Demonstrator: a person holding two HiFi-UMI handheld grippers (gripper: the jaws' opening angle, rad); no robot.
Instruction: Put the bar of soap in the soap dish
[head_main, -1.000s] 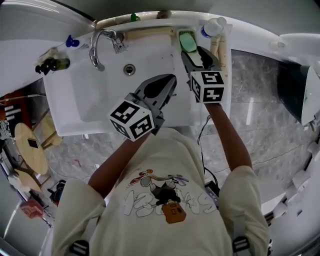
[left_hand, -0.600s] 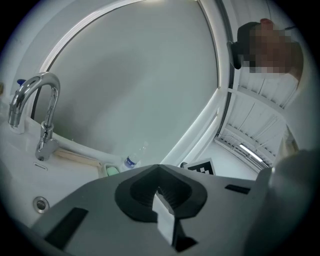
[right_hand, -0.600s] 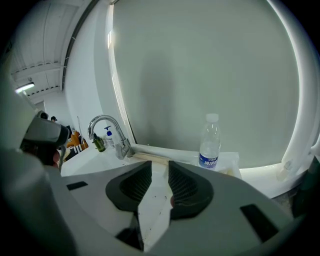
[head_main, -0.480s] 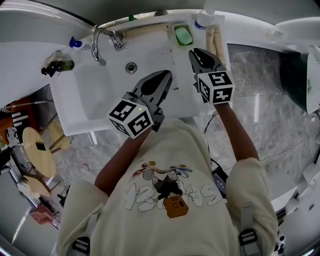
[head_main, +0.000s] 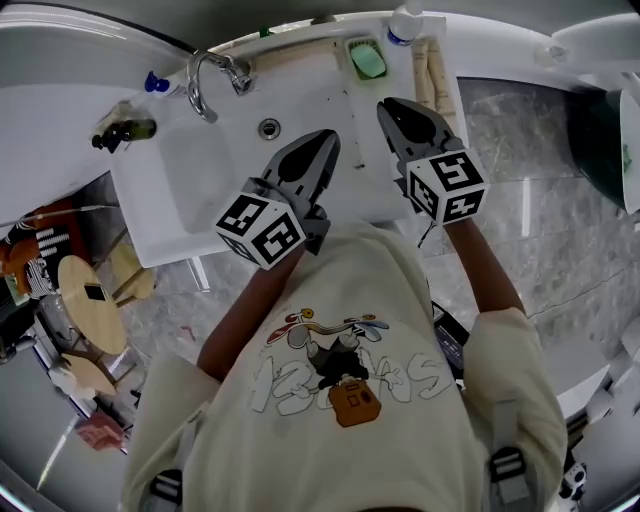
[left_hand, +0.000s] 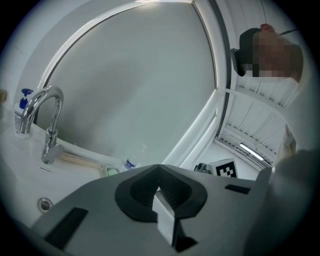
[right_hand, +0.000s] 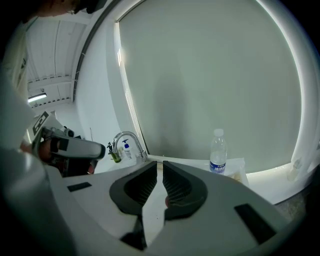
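Observation:
The green bar of soap (head_main: 367, 60) lies in the pale soap dish (head_main: 352, 45) on the back ledge of the white sink (head_main: 200, 190), next to a water bottle (head_main: 404, 23). My right gripper (head_main: 390, 105) hangs over the sink's right rim, short of the dish. Its jaws have just been closing; in the right gripper view (right_hand: 160, 165) a thin slit remains with nothing in it. My left gripper (head_main: 326, 140) hovers over the basin, shut and empty (left_hand: 159, 172). The left gripper view shows the soap dish (left_hand: 112, 171) small and far off.
A chrome faucet (head_main: 205, 75) and the drain (head_main: 269, 127) sit at the basin's back. A blue-capped pump bottle (head_main: 152, 82) and a dark bottle (head_main: 125, 130) stand on the left ledge. Marble floor lies to the right. A round wooden stool (head_main: 90, 300) stands lower left.
My right gripper has pulled back from the soap dish and risen, its jaws narrowing from wide to a slit. The soap stays in the dish. The left gripper has shifted only slightly.

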